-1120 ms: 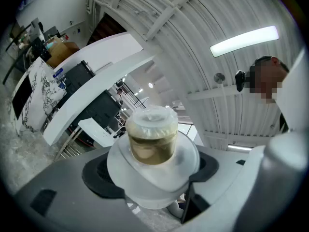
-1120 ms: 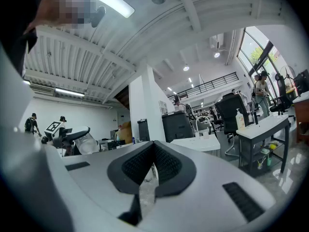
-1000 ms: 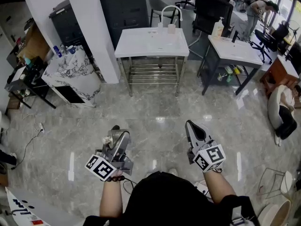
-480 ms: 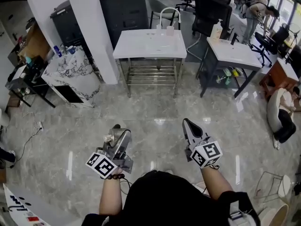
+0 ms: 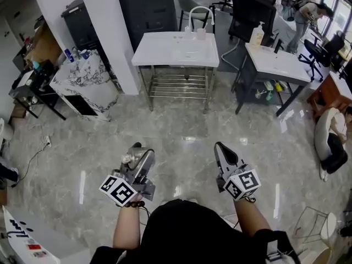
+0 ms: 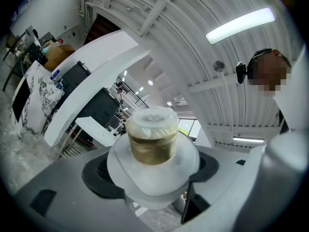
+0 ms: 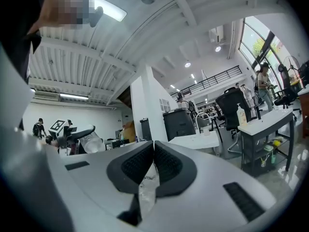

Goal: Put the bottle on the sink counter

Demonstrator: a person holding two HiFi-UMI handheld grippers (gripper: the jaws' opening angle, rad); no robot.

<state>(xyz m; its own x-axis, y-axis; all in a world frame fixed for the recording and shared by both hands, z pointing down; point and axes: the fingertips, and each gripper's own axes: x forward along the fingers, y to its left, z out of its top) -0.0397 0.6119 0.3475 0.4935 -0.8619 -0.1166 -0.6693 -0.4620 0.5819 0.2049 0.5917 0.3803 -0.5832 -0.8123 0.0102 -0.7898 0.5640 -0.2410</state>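
Note:
My left gripper (image 5: 138, 154) is shut on a clear plastic bottle (image 5: 133, 158), carried low over the floor. In the left gripper view the bottle (image 6: 153, 139) fills the middle, its gold-banded neck and pale cap pointing away, with the left gripper (image 6: 153, 172) clamped on its shoulder. To the right my right gripper (image 5: 220, 147) is shut with nothing in it; its pads (image 7: 166, 164) meet at the tip in the right gripper view. The white sink counter (image 5: 165, 51) with its curved faucet (image 5: 199, 14) stands well ahead, across open floor.
A white pillar (image 5: 110, 32) and a marble-pattern cabinet (image 5: 88, 84) stand to the left of the counter. A second white counter (image 5: 286, 67) with a soap bottle (image 5: 256, 35) is at the right, behind it black chairs (image 5: 250, 7) and a person (image 5: 306, 10).
Both grippers have shifted slightly over the floor together with the person. The bottle stays in the left gripper and the right jaws stay closed.

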